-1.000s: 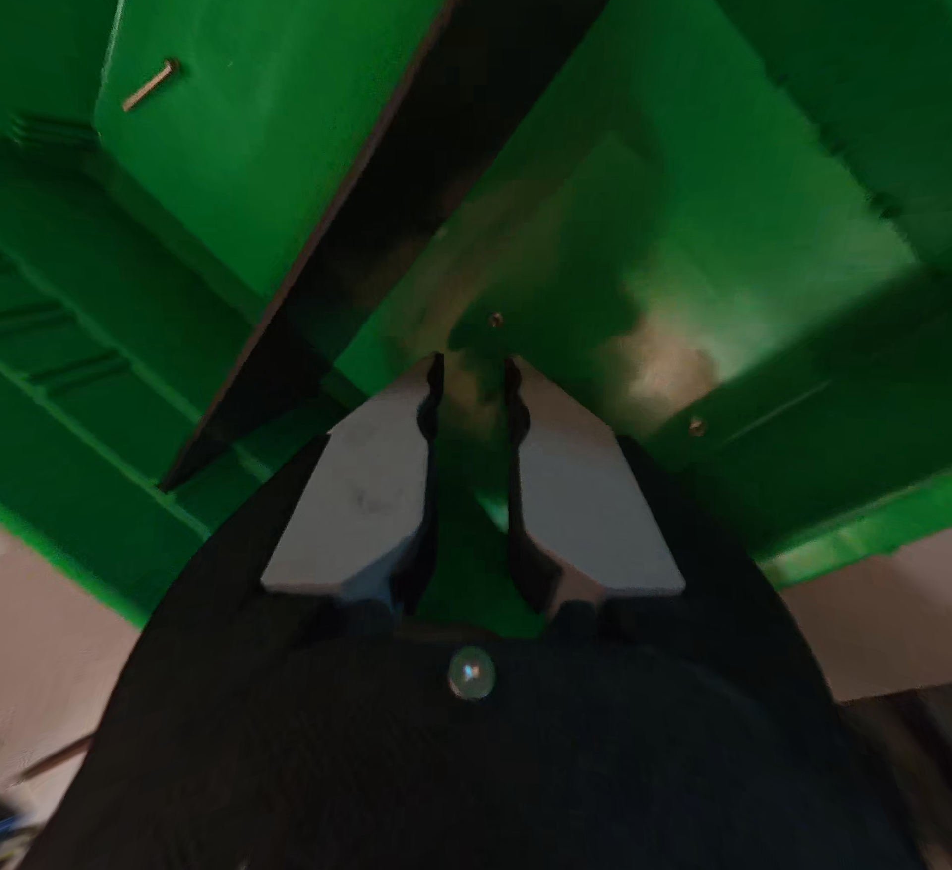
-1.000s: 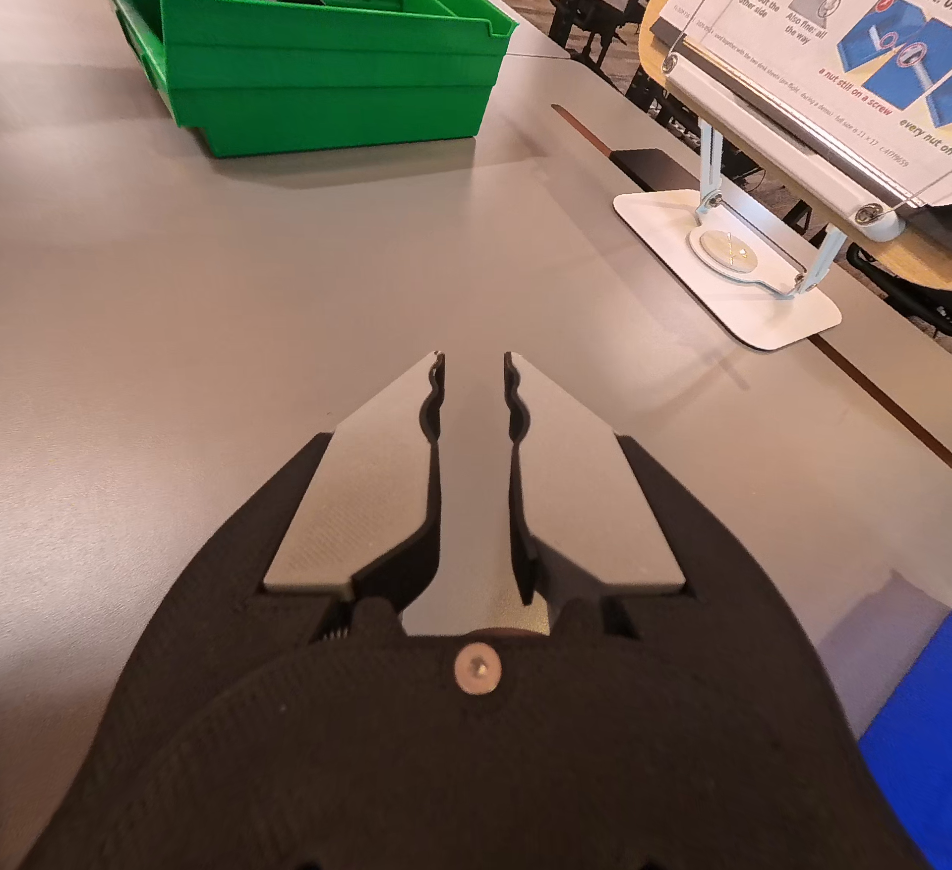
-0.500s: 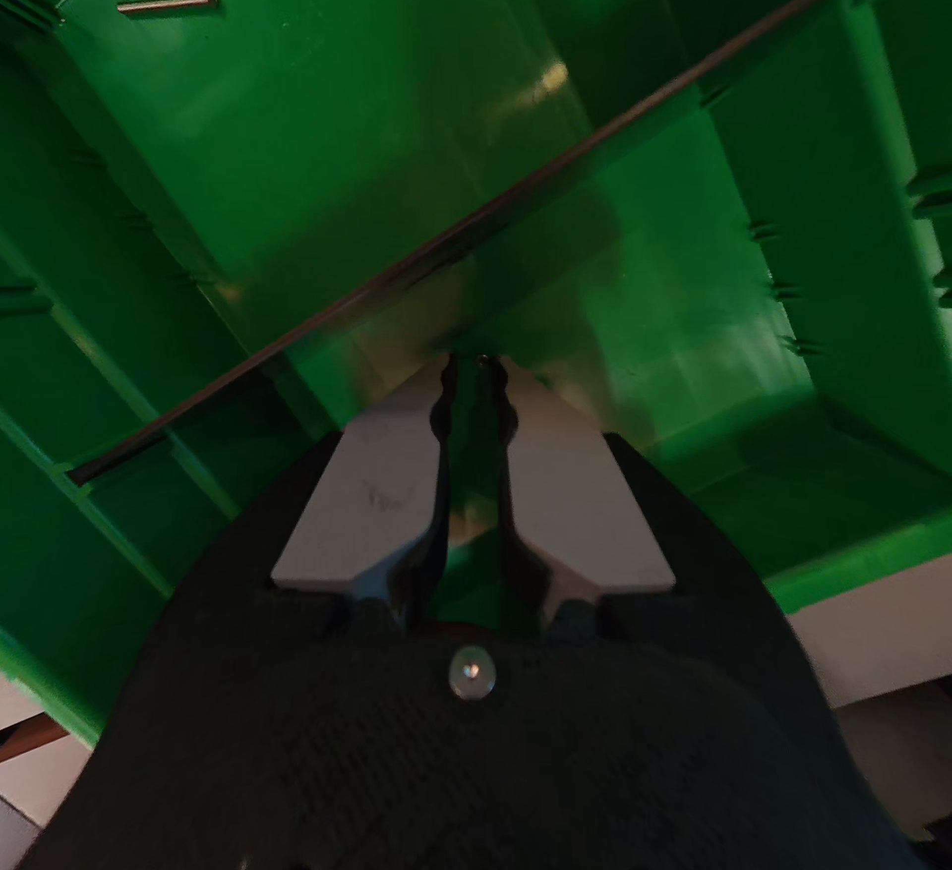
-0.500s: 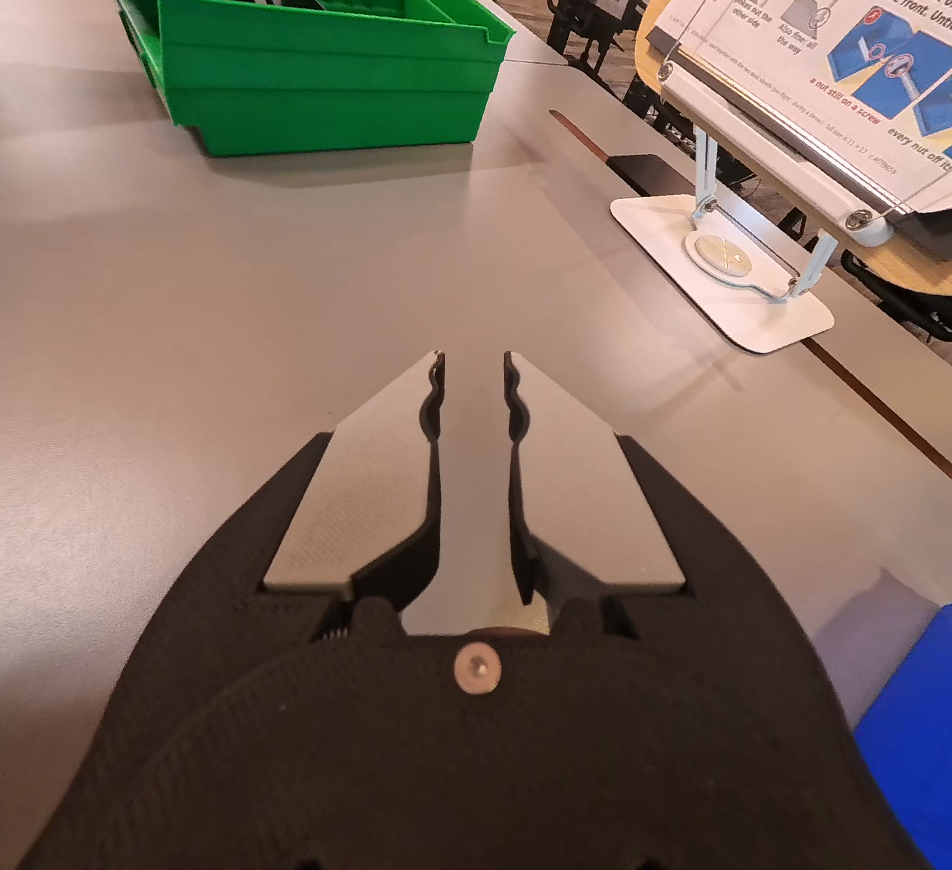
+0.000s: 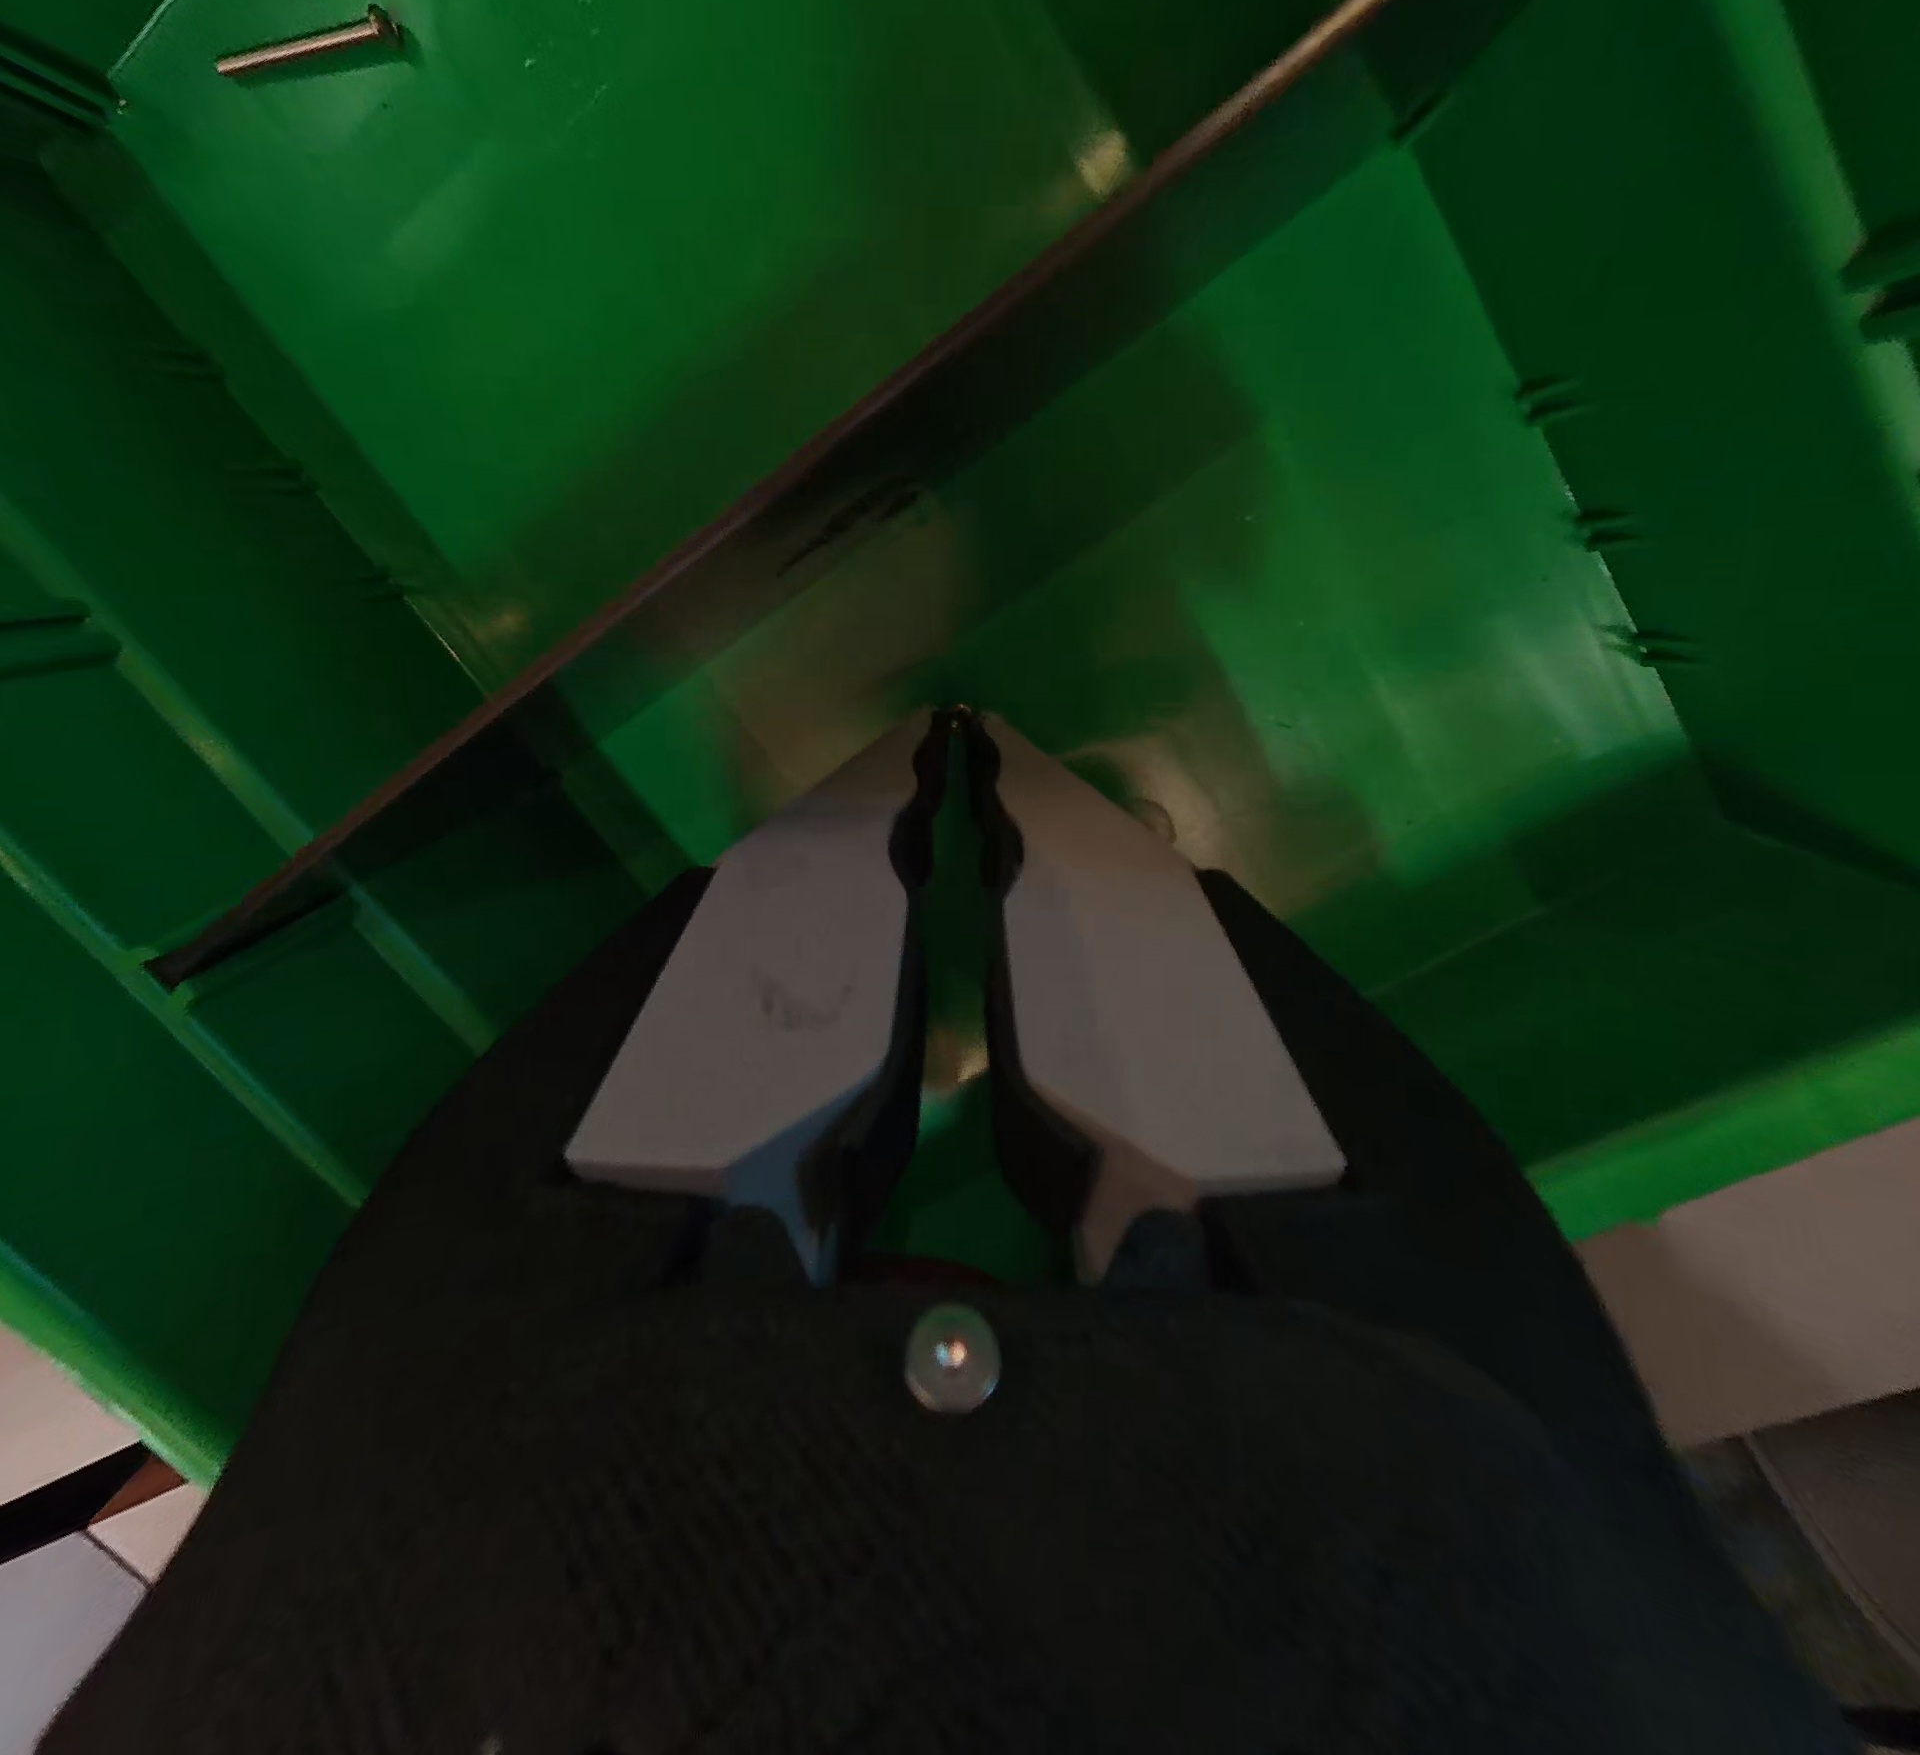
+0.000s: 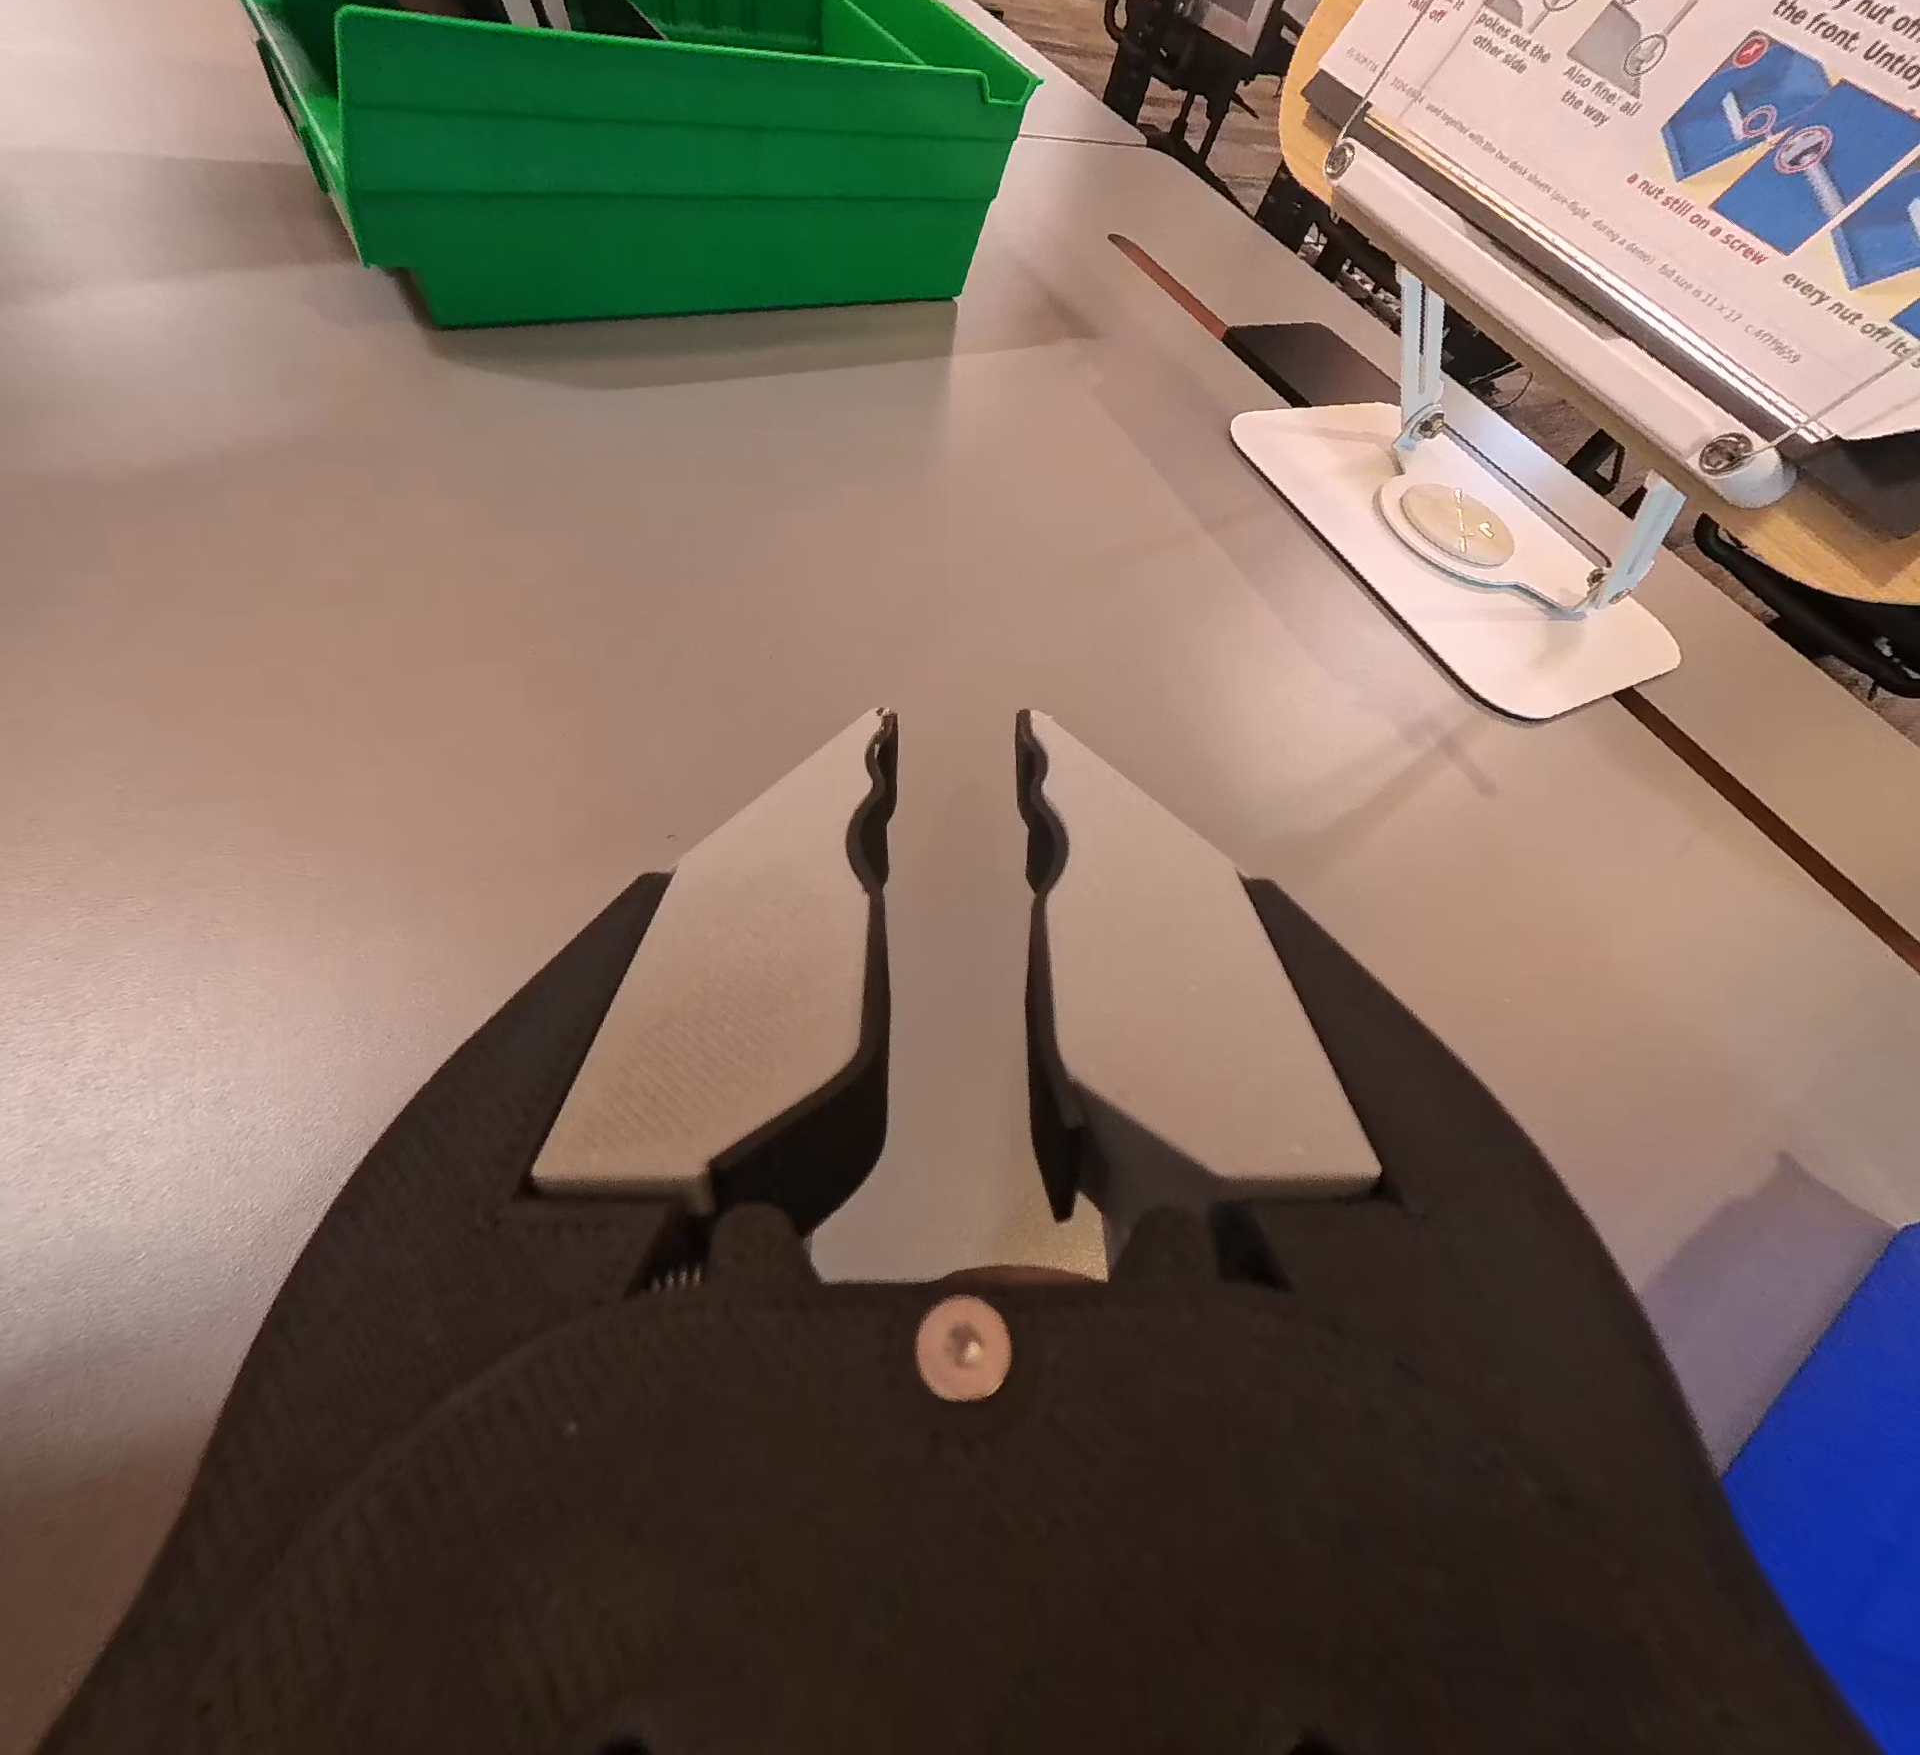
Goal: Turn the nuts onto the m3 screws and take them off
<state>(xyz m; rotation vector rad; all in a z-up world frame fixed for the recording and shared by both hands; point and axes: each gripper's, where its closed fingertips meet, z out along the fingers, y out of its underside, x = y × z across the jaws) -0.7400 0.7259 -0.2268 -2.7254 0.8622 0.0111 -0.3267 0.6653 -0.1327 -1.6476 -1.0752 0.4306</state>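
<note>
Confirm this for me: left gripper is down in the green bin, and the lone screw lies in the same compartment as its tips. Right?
Not quite. The left gripper is down in the green bin, but the screw lies in the neighbouring compartment, across the dark divider from the tips. The left wrist view shows it.

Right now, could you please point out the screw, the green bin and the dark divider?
screw [image 5: 307, 48]: left wrist view, mid-shaft.
green bin [image 6: 665, 199]: right wrist view, front wall.
dark divider [image 5: 831, 448]: left wrist view, top edge.
</note>
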